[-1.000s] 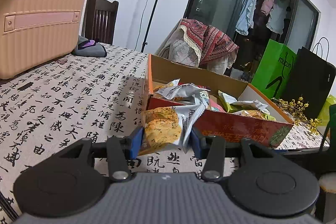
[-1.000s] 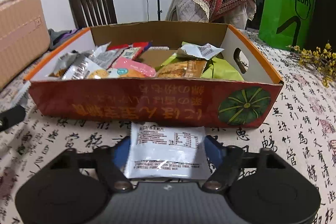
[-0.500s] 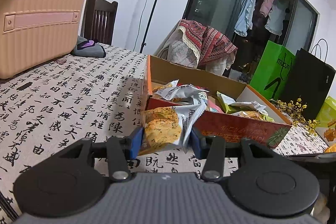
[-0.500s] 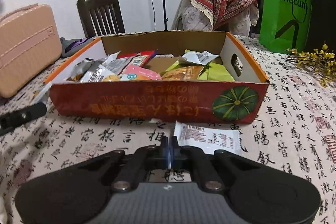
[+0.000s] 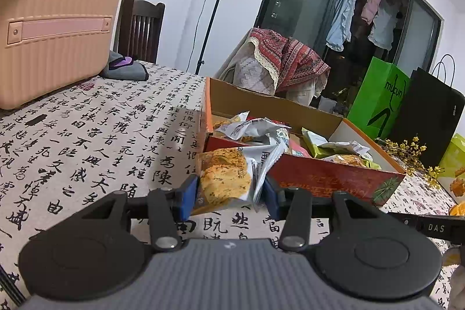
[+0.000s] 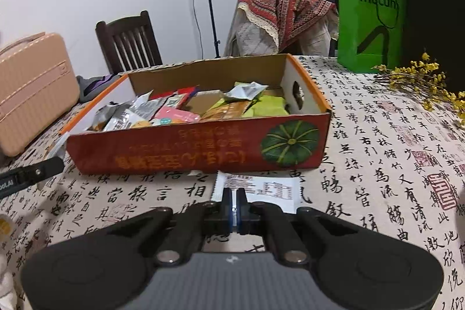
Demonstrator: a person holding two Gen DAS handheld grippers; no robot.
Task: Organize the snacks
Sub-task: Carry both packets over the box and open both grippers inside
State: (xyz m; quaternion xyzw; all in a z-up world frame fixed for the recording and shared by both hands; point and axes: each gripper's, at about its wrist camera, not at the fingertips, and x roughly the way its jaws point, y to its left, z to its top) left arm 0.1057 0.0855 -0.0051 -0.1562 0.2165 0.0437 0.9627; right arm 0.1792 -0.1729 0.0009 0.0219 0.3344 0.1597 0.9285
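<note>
My left gripper is shut on a cracker packet, white with a picture of golden crackers. It holds the packet just above the tablecloth, at the near left corner of the red-and-orange cardboard box. The box holds several snack packets. My right gripper is shut, its blue-lined fingertips pressed together. A flat white packet lies label-up on the cloth against the box's front wall, right behind those tips. I cannot tell whether the tips touch its edge.
A pink suitcase stands on the table's left, with a grey cloth beside it. A dark wooden chair is behind the table. A green bag, a black bag and yellow flower sprigs occupy the far right.
The right gripper let the white packet go, shut its jaws empty and drew back and up a little. The packet now lies by the box. The left gripper has stayed put with its cracker packet.
</note>
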